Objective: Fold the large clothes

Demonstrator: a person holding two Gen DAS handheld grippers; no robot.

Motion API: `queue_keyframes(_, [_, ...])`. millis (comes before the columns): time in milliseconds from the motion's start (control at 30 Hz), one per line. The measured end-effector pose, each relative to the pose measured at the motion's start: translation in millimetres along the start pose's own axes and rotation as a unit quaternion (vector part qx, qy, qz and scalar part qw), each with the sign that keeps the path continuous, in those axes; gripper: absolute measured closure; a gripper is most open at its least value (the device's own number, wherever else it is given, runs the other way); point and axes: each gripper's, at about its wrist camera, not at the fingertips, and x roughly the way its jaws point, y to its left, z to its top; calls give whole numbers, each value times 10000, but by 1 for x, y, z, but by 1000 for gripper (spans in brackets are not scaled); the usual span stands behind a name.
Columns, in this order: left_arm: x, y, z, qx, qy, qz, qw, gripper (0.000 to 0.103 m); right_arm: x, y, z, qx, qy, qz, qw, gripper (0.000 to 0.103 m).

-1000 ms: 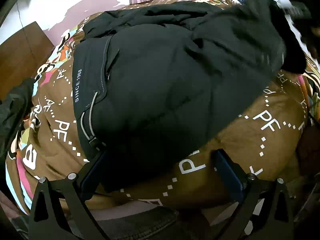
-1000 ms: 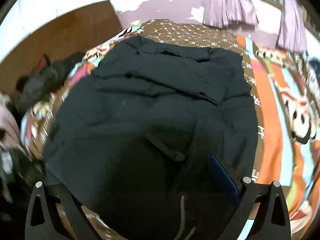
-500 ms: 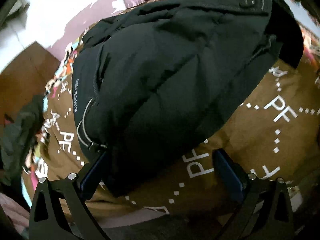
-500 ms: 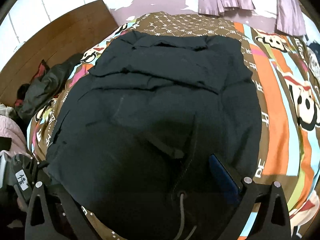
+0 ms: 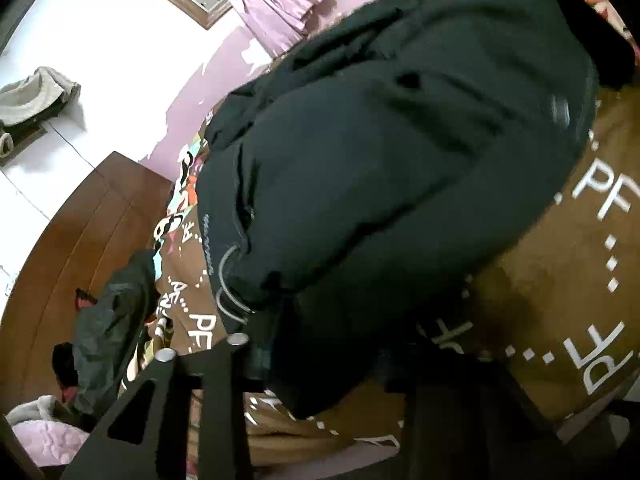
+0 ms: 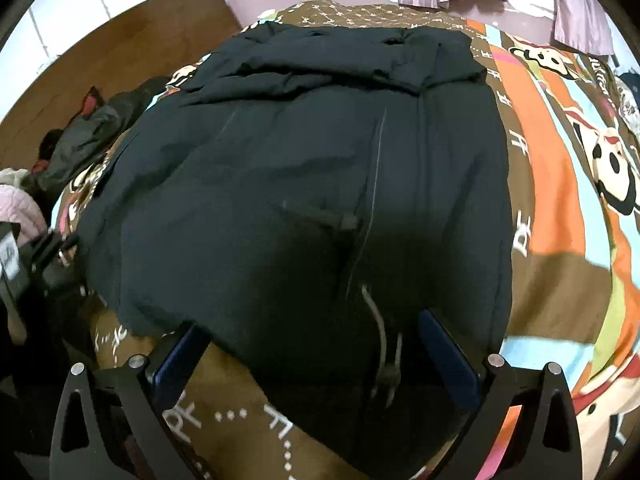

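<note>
The jacket [image 6: 304, 200] lies flat on the bedspread [image 6: 560, 184], hem at 6 o'clock. At 9 o'clock, the left gripper [image 5: 320, 360] has just been closing and pinches its hem corner to lift it. The right gripper [image 6: 312, 360] straddles the hem, fingers spread, likely about to grip.

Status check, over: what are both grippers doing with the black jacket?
Left gripper just closed on black jacket hem. Right gripper open, straddling near hem by drawcord. Jacket flat on patterned bedspread; nothing blocking.
</note>
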Motion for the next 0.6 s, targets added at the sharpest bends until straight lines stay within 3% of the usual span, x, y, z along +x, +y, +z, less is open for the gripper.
queue_keyframes(133, [-9, 17, 6, -144, -282, -68, 9995, 86, -3, 0, -17, -42, -54, 212, 9998, 0])
queue_keyframes(233, [-22, 34, 21, -303, -458, -294, 9981, 90, -1, 10, -26, -335, -81, -22, 9994, 0])
queue_keyframes(433, [-51, 68, 81, -508, -893, -683, 9924, 92, -3, 22, -26, -460, -376, -258, 9979, 0])
queue_keyframes(600, [-62, 102, 148, -574, -1297, -808, 9866, 93, -25, 35, -21, -519, -1201, -623, 9895, 0])
